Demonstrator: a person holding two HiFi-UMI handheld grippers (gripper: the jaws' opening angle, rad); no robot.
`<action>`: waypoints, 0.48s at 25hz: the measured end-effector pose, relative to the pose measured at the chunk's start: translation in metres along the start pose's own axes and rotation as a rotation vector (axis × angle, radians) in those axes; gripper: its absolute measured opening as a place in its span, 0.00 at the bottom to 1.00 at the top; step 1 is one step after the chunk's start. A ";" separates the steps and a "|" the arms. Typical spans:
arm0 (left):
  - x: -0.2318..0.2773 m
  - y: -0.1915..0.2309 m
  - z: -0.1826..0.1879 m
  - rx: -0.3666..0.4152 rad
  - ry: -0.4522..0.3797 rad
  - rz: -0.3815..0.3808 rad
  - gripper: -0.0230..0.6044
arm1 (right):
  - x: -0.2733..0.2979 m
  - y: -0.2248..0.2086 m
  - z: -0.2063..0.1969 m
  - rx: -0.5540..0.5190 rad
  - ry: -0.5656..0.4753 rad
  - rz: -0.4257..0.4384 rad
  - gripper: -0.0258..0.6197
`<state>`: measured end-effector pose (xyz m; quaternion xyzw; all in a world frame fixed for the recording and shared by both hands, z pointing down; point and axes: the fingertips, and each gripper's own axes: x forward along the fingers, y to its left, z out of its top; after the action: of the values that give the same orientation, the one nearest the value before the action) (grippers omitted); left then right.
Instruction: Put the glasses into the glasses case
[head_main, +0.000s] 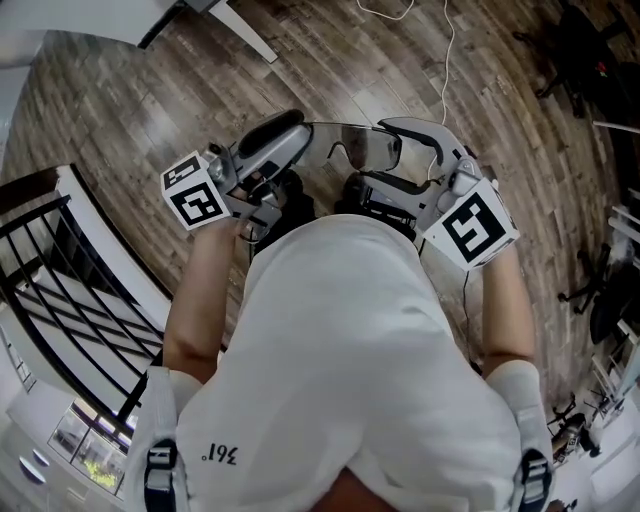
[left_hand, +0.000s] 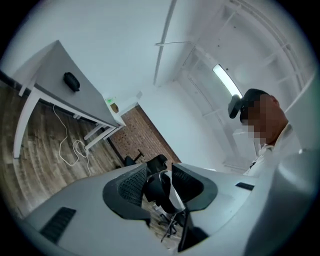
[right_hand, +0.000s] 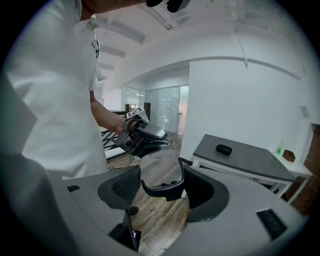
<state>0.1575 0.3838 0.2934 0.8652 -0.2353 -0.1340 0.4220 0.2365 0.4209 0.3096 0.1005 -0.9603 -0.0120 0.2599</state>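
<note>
Dark-rimmed glasses (head_main: 355, 148), upper centre of the head view, pinched at either end by my left gripper (left_hand: 162, 187) and right gripper (right_hand: 160, 185). The likely case (right_hand: 223, 149) on the grey table (right_hand: 245, 159), centre right, is not yet reached.

L gripper (left_hand: 161, 186): level, fingers (left_hand: 131, 185) clamped | R gripper (right_hand: 161, 187): tilted down, clamped (both arms fwd)

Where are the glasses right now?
In the head view, the glasses are in the air at upper centre, gripped between the left tongs and the right tongs.
</note>
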 end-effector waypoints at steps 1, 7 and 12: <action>0.003 0.001 0.002 0.029 -0.009 0.020 0.27 | -0.001 -0.003 0.000 -0.002 -0.005 -0.005 0.48; 0.011 0.007 0.021 0.120 -0.051 0.077 0.27 | 0.006 -0.022 0.000 -0.007 -0.004 -0.016 0.48; 0.006 0.028 0.053 0.147 -0.067 0.079 0.28 | 0.032 -0.047 0.013 -0.024 0.015 -0.035 0.48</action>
<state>0.1314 0.3308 0.2834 0.8789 -0.2926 -0.1283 0.3542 0.2117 0.3686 0.3105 0.1140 -0.9562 -0.0275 0.2680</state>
